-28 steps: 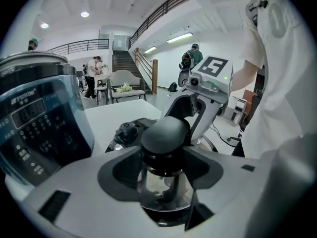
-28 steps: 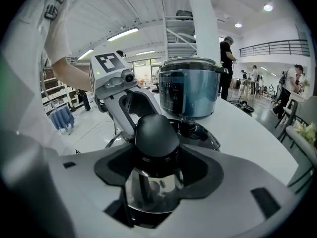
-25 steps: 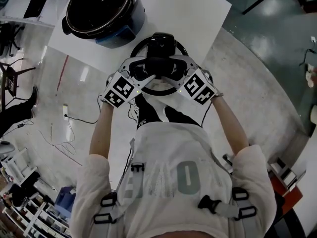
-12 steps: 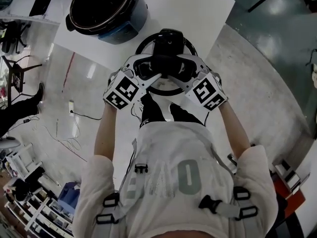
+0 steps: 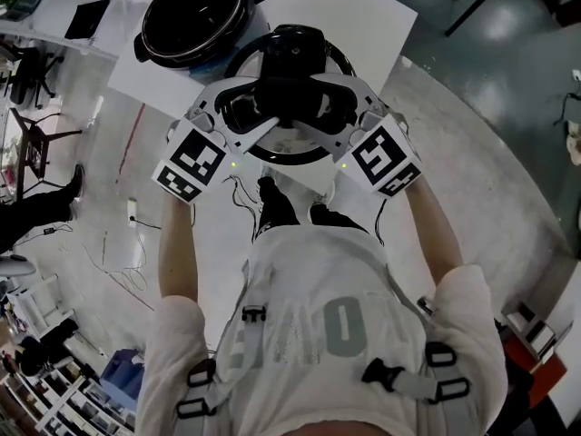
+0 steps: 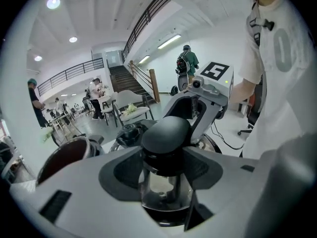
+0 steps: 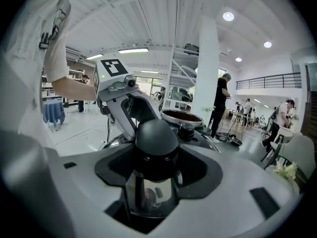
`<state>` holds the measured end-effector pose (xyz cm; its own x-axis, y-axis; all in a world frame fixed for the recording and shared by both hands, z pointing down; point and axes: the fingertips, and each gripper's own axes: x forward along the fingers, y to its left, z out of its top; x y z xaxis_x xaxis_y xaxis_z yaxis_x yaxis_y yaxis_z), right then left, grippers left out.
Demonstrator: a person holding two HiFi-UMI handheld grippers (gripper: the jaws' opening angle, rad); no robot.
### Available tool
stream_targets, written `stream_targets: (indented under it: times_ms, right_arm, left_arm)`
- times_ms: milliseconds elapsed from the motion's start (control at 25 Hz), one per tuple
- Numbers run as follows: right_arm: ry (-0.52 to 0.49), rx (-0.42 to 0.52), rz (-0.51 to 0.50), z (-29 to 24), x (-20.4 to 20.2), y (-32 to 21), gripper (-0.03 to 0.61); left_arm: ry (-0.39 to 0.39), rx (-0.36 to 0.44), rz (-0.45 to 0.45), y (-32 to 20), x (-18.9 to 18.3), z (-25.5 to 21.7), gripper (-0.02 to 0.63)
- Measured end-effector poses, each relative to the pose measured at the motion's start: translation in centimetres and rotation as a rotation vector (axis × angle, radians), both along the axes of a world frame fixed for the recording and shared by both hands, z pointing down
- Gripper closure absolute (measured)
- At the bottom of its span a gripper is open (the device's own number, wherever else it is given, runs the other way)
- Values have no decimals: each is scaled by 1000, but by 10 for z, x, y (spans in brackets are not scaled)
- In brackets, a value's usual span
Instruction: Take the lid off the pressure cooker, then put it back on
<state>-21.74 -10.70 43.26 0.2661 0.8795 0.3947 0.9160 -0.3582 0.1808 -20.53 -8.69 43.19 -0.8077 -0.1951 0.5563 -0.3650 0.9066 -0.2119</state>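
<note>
The only writing that can be read is a large pale "0" on the person's white shirt (image 5: 342, 323); other faint letters beside it are too dim to read. Each gripper carries a marker cube with black-and-white squares, no words, and the cooker shows no legible brand. The left gripper (image 6: 166, 180) has its jaws partly spread and pinching the black knob (image 6: 166, 132) of the lid (image 5: 289, 153) from one side. The right gripper (image 7: 151, 182) clamps the same knob from the opposite side, jaws about equally spread. The lid sits at 12 o'clock in the head view, off the pot (image 5: 195, 16). The pot stands open on the white table (image 5: 363, 25), at about 11 o'clock from the lid.
</note>
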Motion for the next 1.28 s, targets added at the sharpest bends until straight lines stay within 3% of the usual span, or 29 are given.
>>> stream_targets:
  times_ms: [240,520,640,920,1280]
  right_arm:
    - [-76,-66,-45,-77,-1,61,308]
    - [-143,-144,-87,-78,4,67,308]
    - [-154,-156,-106,-81,3,95,308]
    - [-121,-100,-145,-114,11,230,308]
    - [-57,17,-150,-81,-10,283,307]
  left_arm:
    - [-77,-54,-41,60,0,-77,373]
    - [-135,-132,-96,66,5,-78,372]
    - [-147,-143,-117,94,5,-81,372]
    - [-118,-83,-149,228,13,-114,373]
    - [-55,39,-129,282,-7,-78,371]
